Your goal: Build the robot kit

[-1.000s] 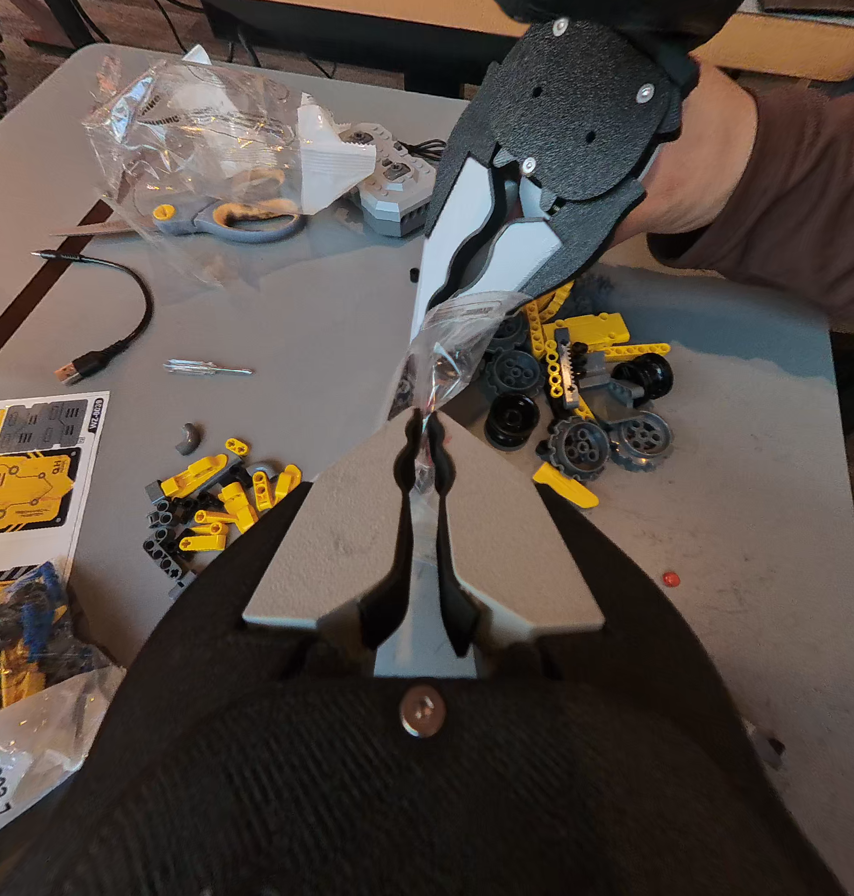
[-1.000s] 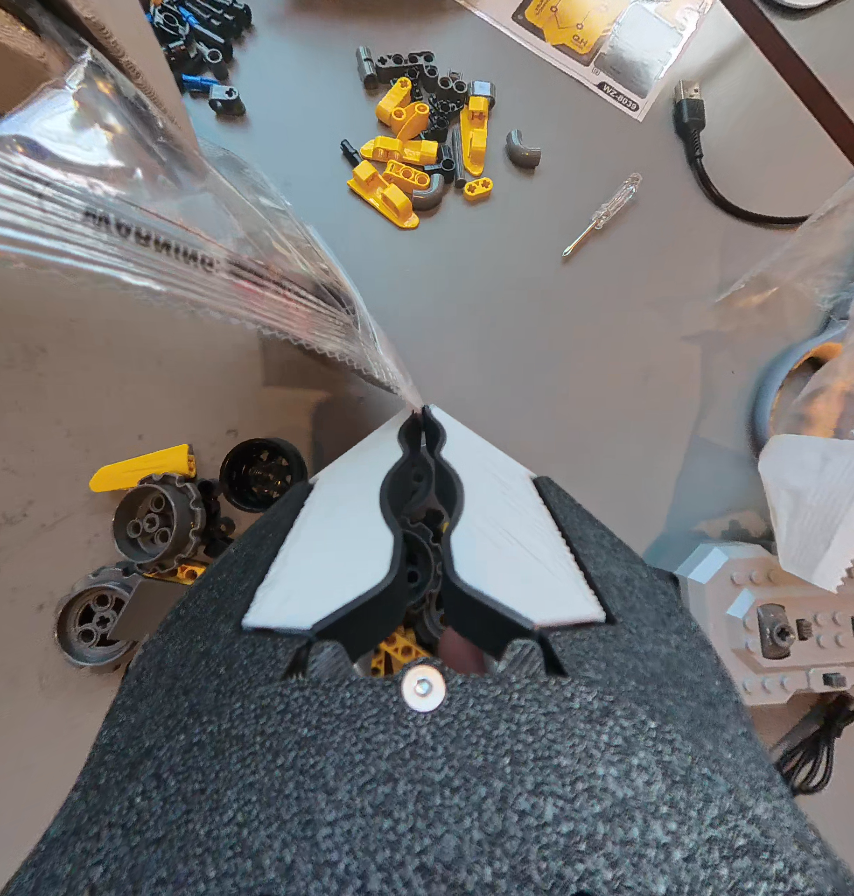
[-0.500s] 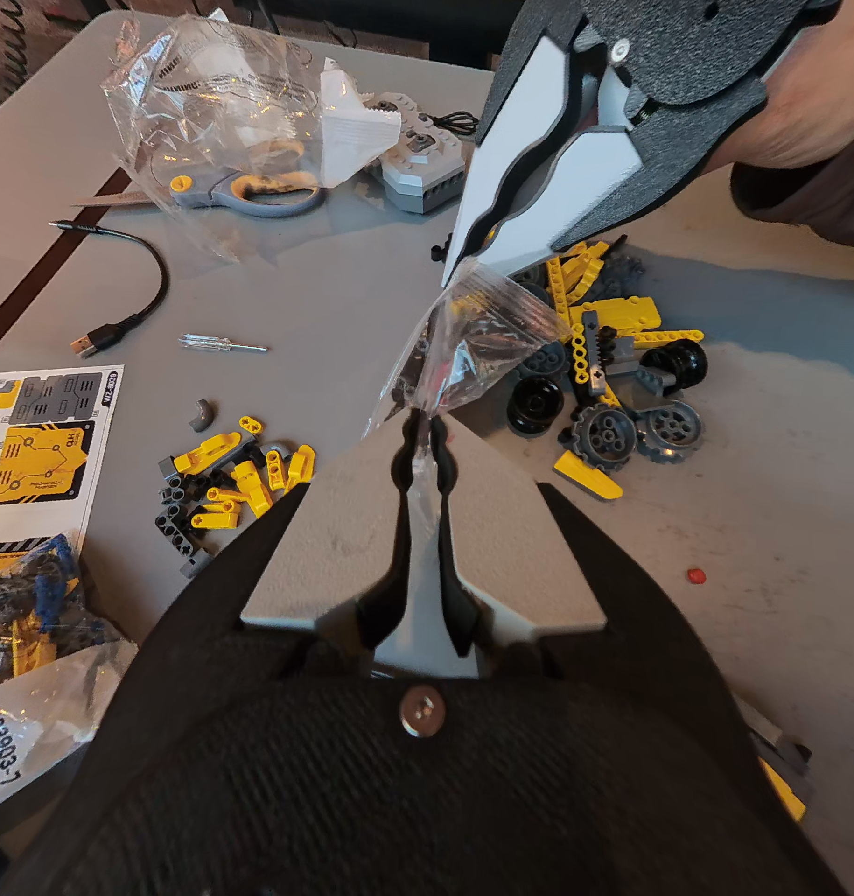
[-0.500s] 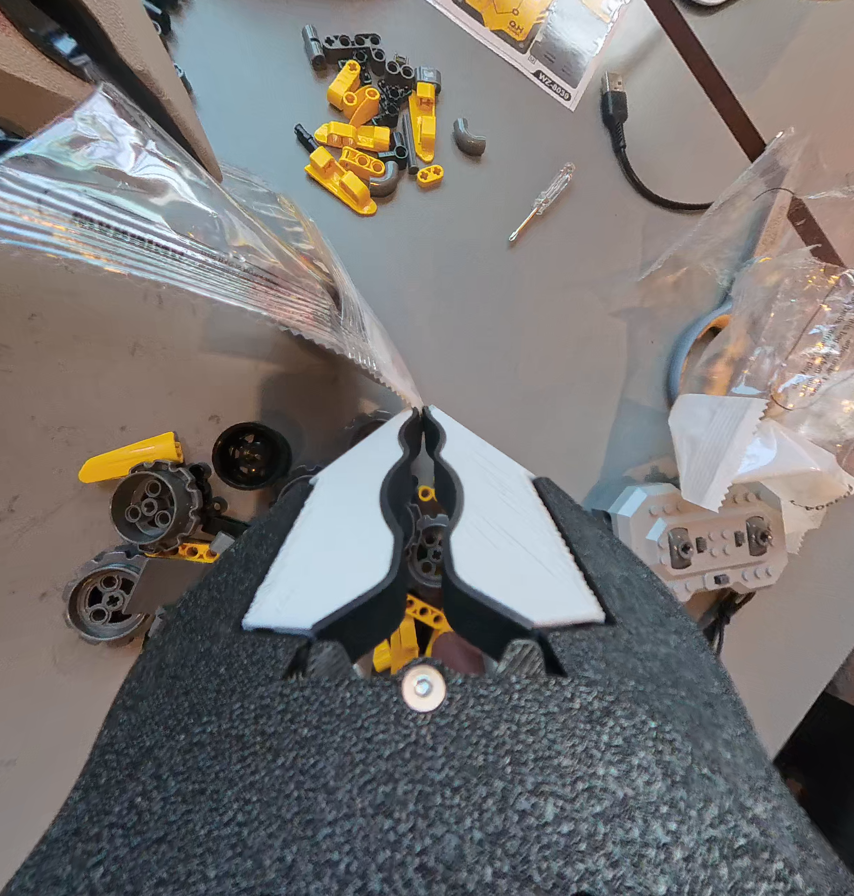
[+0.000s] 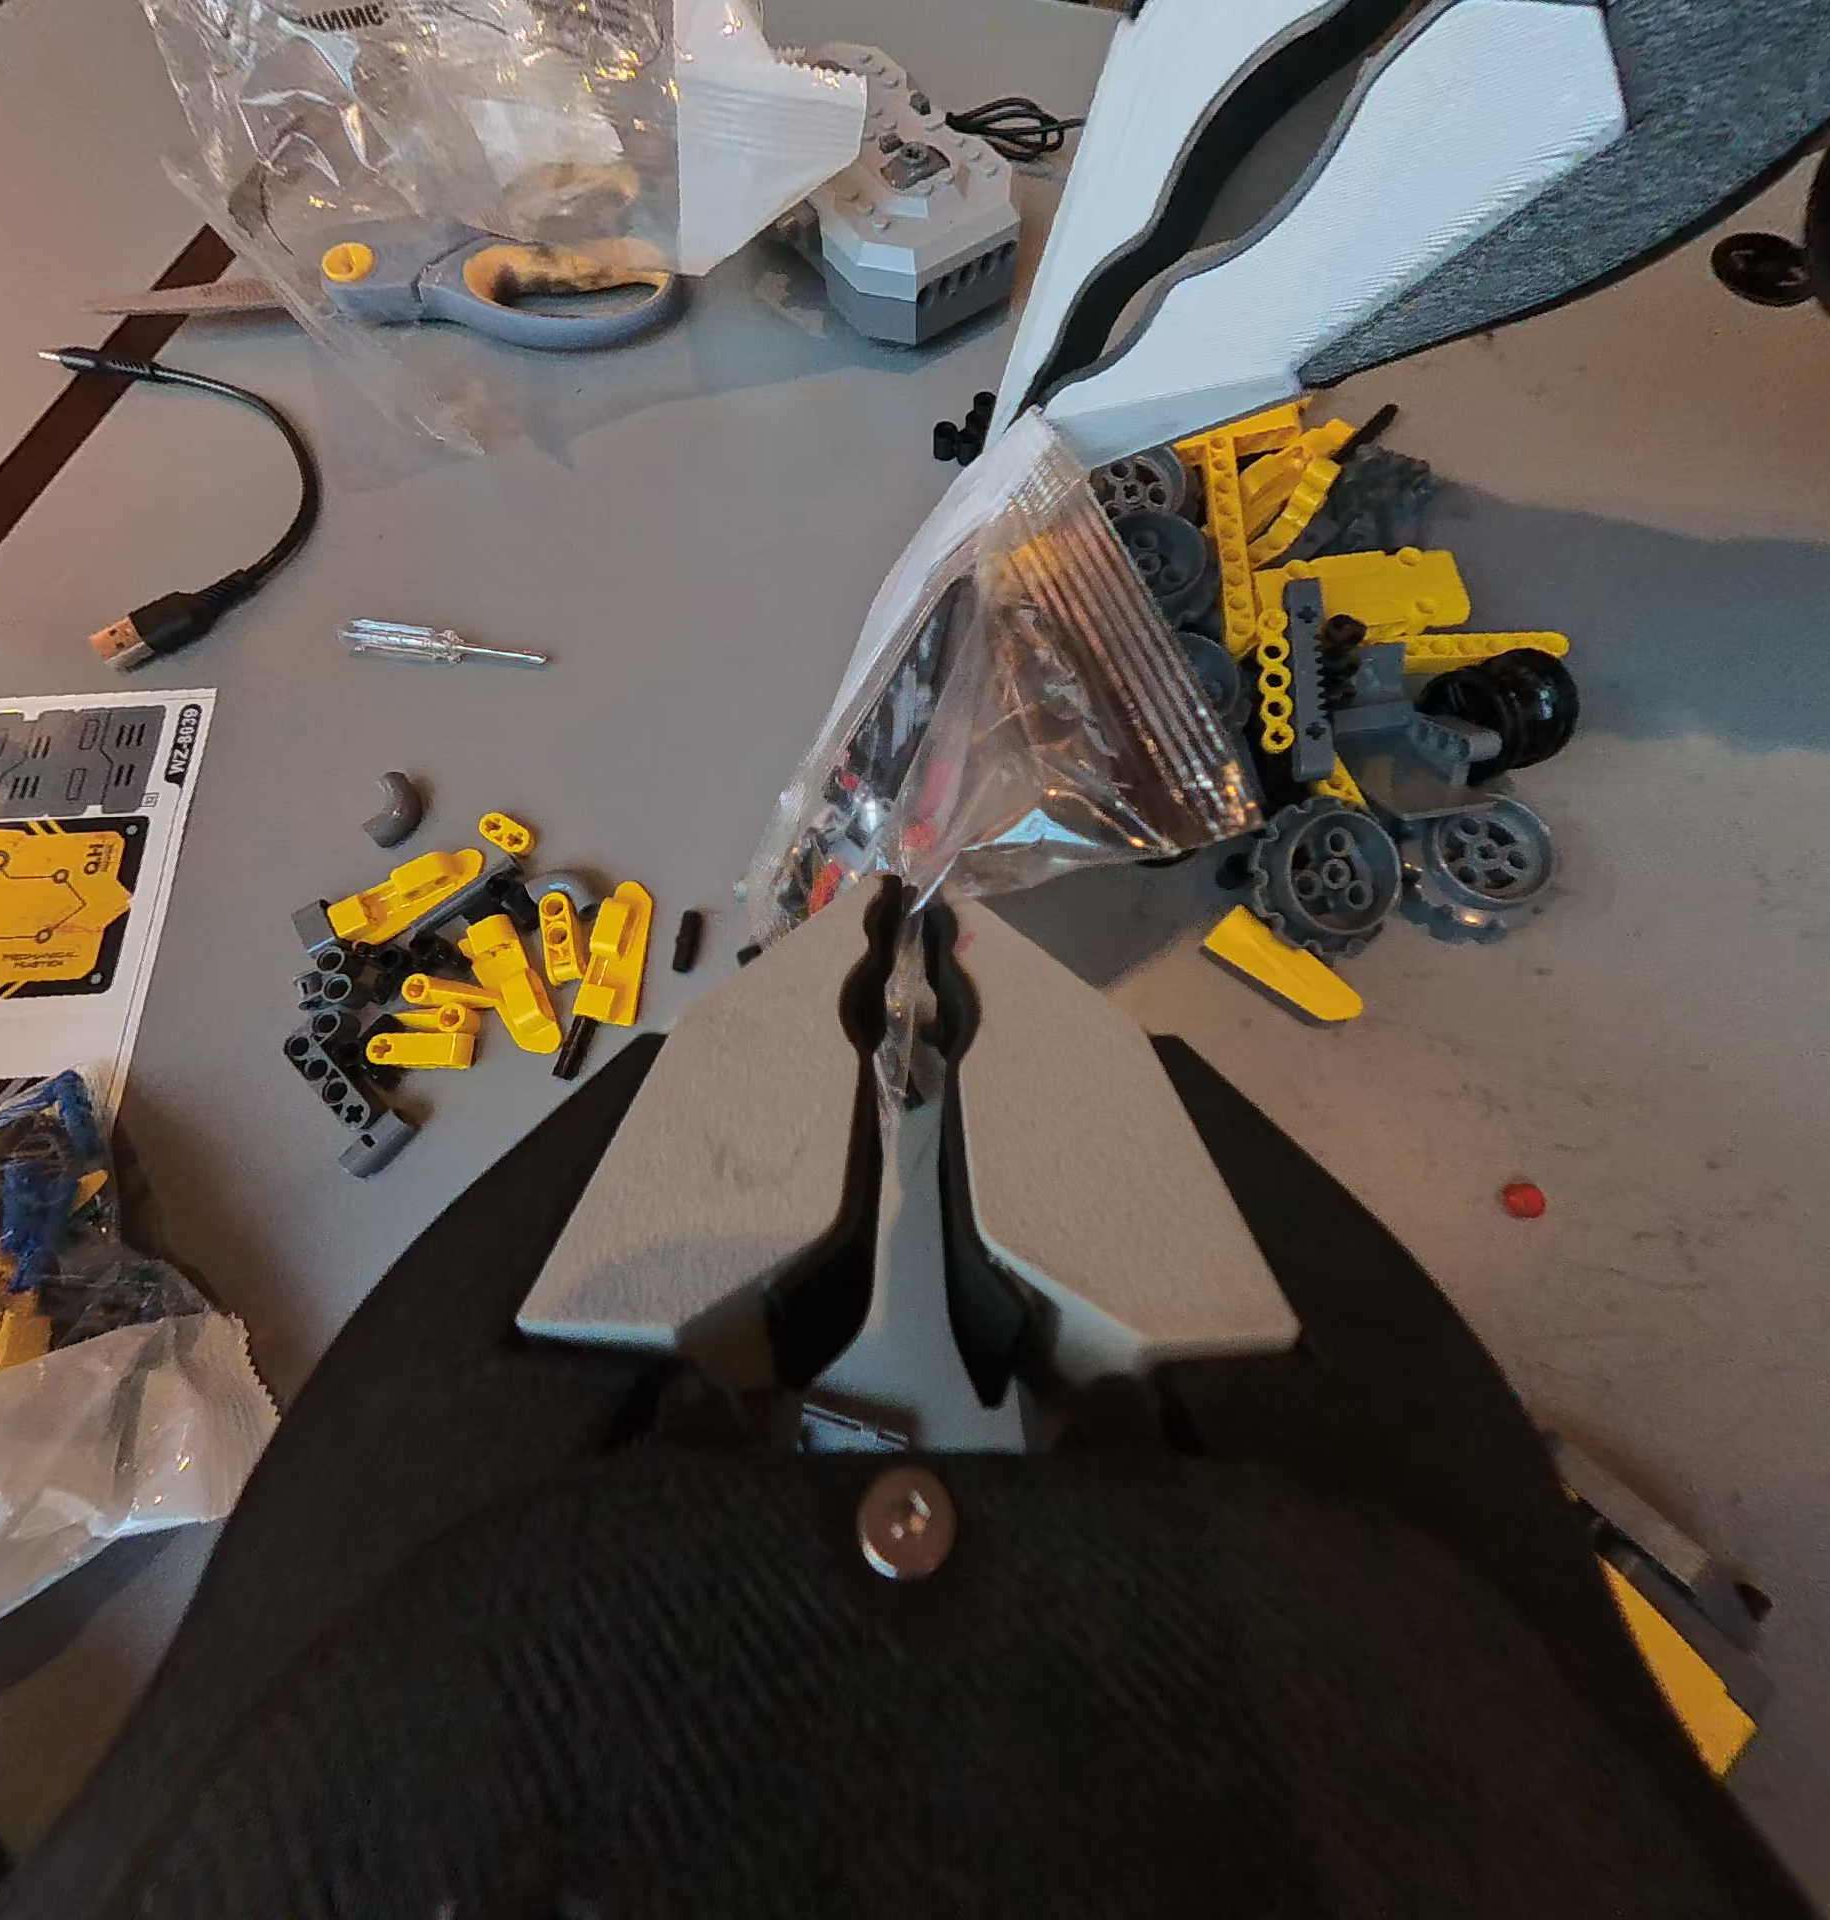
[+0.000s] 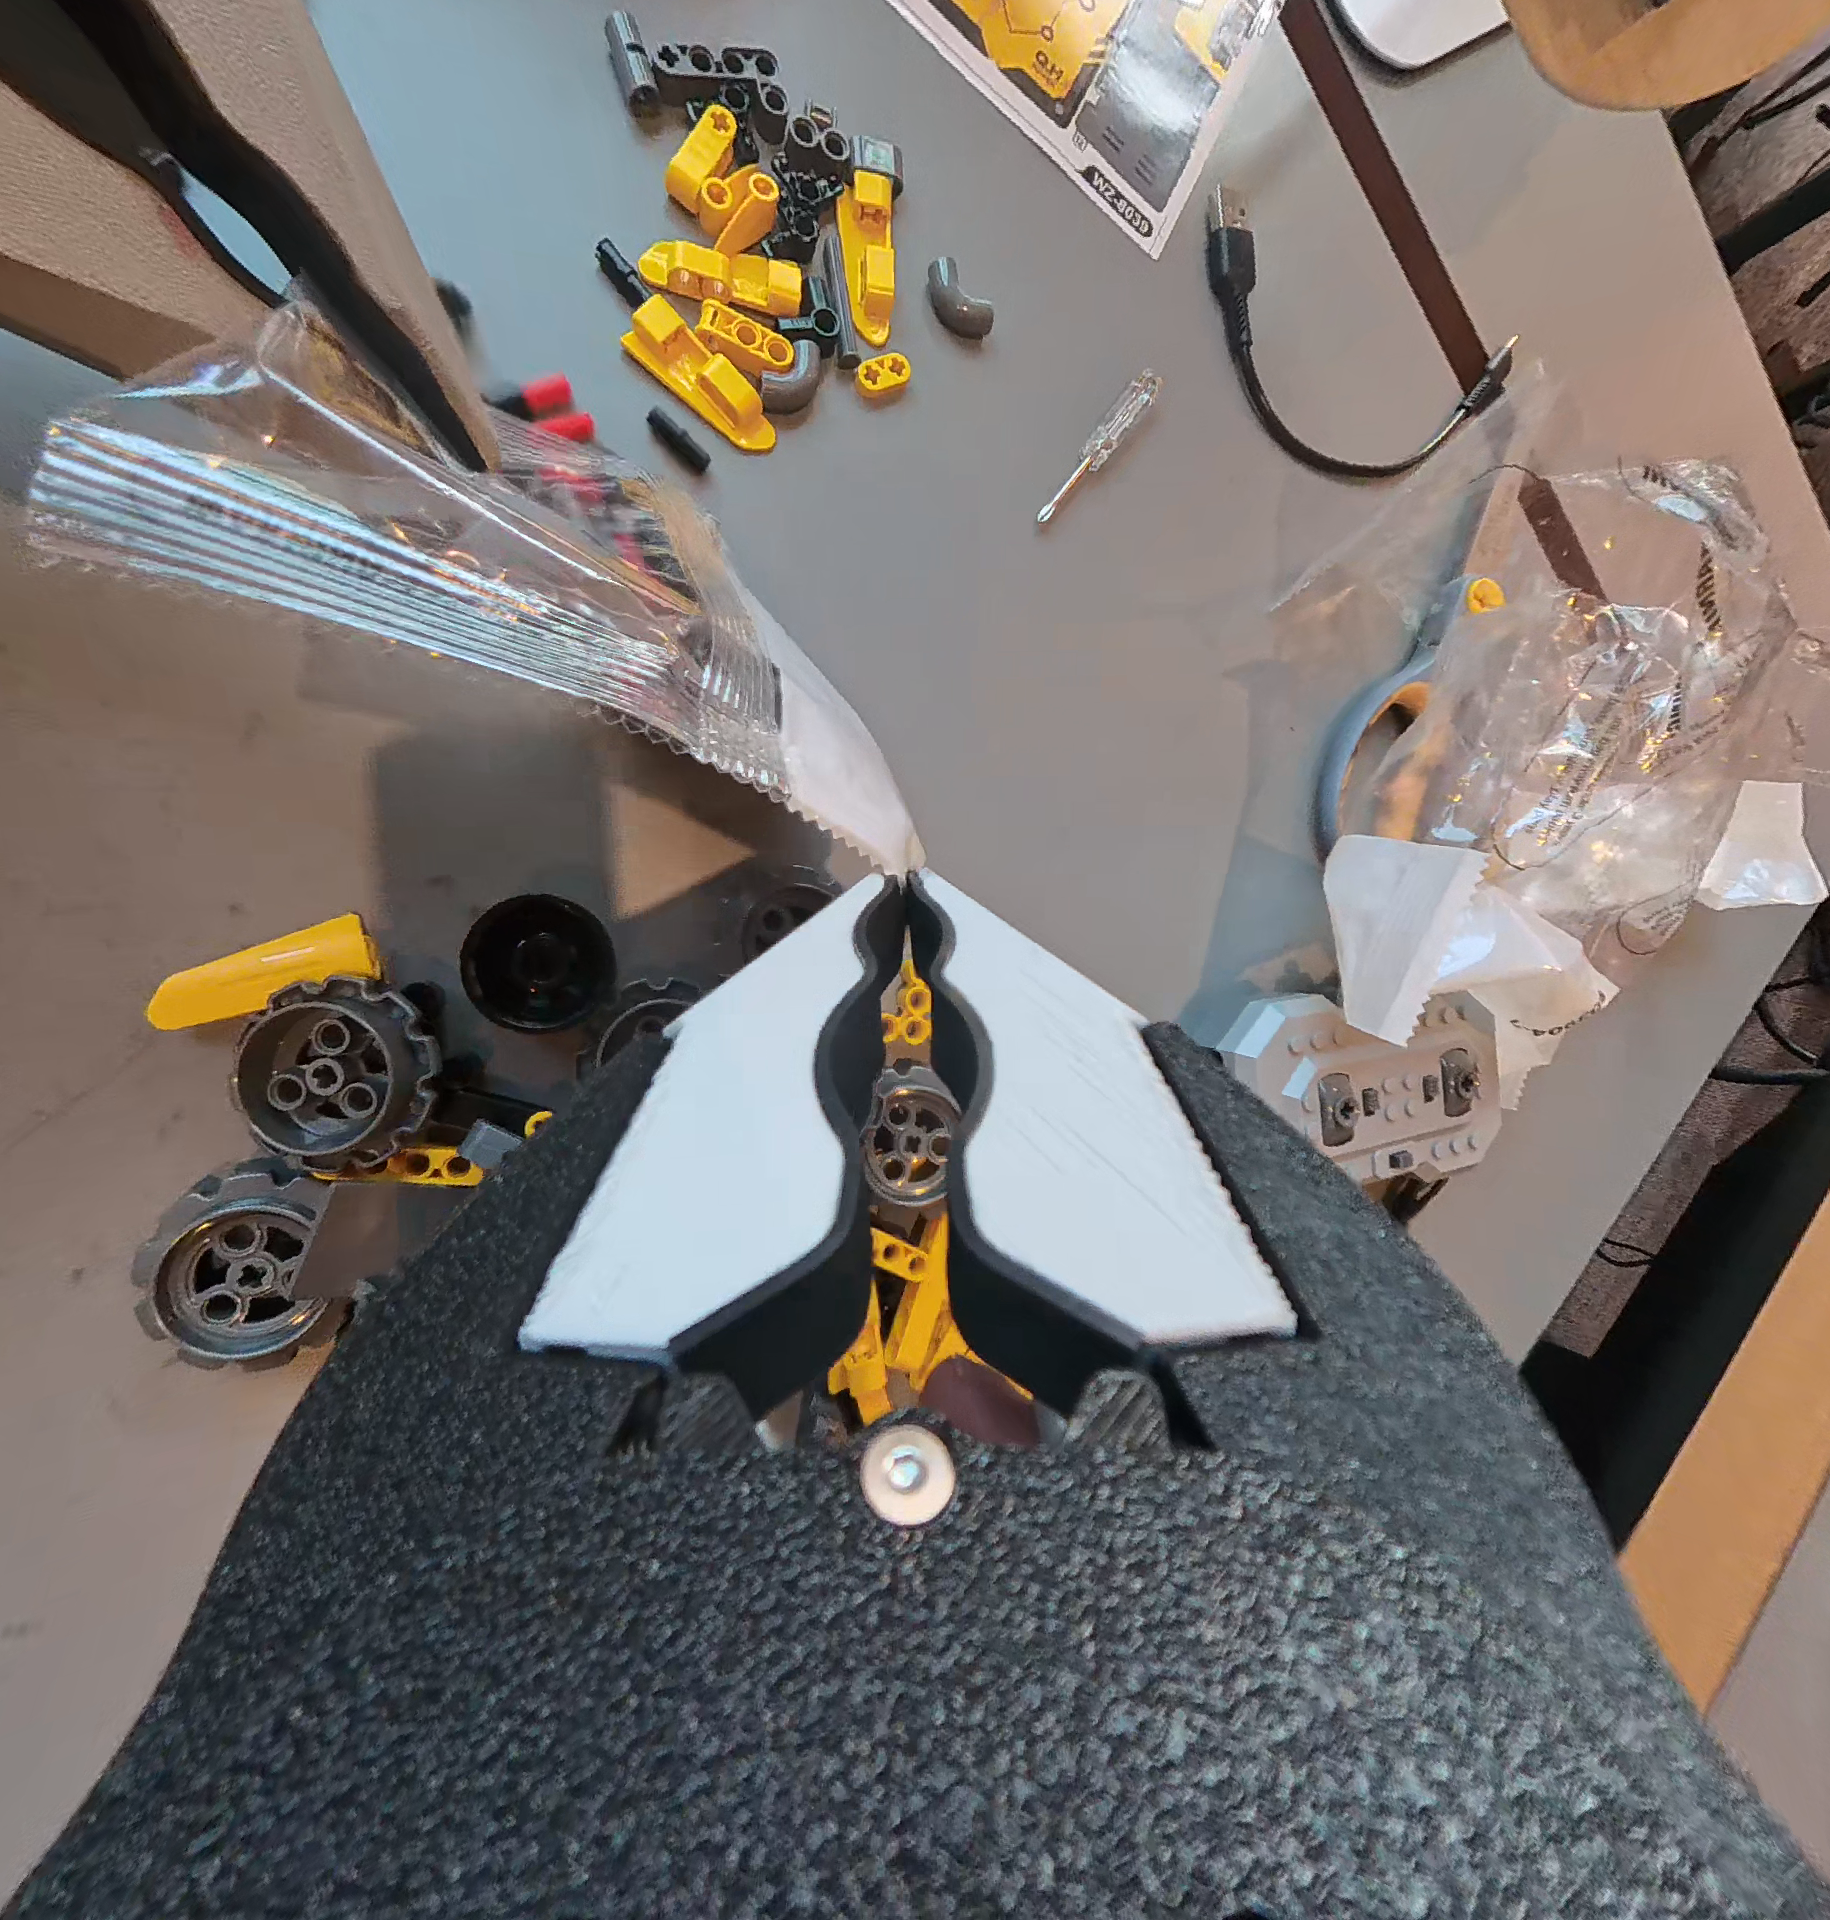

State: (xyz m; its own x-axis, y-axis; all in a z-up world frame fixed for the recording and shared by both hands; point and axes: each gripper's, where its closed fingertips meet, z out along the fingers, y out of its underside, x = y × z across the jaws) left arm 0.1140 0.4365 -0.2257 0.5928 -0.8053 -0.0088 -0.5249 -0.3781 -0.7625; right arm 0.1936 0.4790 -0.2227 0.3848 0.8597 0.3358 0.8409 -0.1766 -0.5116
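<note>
My left gripper (image 5: pixel 909 914) is clamped on one end of a small clear plastic bag (image 5: pixel 1004 717), and my right gripper (image 6: pixel 906 881) pinches the opposite corner, so it hangs stretched between them above the grey table (image 5: pixel 682 540). Below sit yellow and grey building pieces (image 5: pixel 1337 665) and wheels (image 6: pixel 334 1070)

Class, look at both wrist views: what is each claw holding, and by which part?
Both hold one clear plastic bag. The left claw pinches its lower edge; the right claw pinches the crimped corner at the opposite end.
</note>
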